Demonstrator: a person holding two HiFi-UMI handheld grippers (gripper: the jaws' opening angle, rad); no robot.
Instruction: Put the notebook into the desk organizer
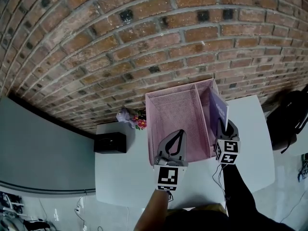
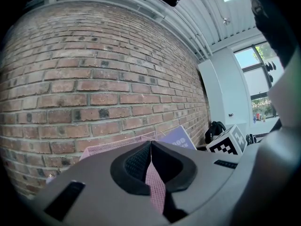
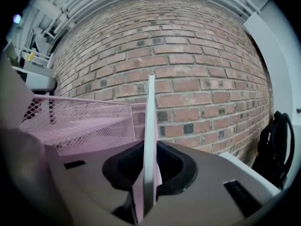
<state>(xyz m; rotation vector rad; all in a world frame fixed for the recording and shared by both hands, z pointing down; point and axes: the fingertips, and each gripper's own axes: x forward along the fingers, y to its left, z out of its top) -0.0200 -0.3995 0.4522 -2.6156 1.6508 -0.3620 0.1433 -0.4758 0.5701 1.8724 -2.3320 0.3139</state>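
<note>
Left tongs are pinching the near mesh wall of the pink organizer. In the left gripper view they are pressing together on a strip of that mesh. Right tongs are sitting at the organizer's right end, around the near edge of the purple notebook. In the right gripper view they are standing slightly spread, with the notebook's edge running upright between them. A sliver of pink is showing on each side of that edge, so the pads are looking just off it, not squeezing.

The notebook is standing on edge at the organizer's right side, in what looks like the narrow right slot, though the exact compartment is hard to tell. It is sticking up above the rim and leaning a little to the right. The wide left compartment is showing only mesh.

The organizer is sitting on the white tabletop, with its far side near the brick wall. A black box is sitting on the tabletop to the organizer's left. A small bunch of flowers is lying just beside the organizer's far left corner. A black backpack is sitting off the tabletop on the right.
</note>
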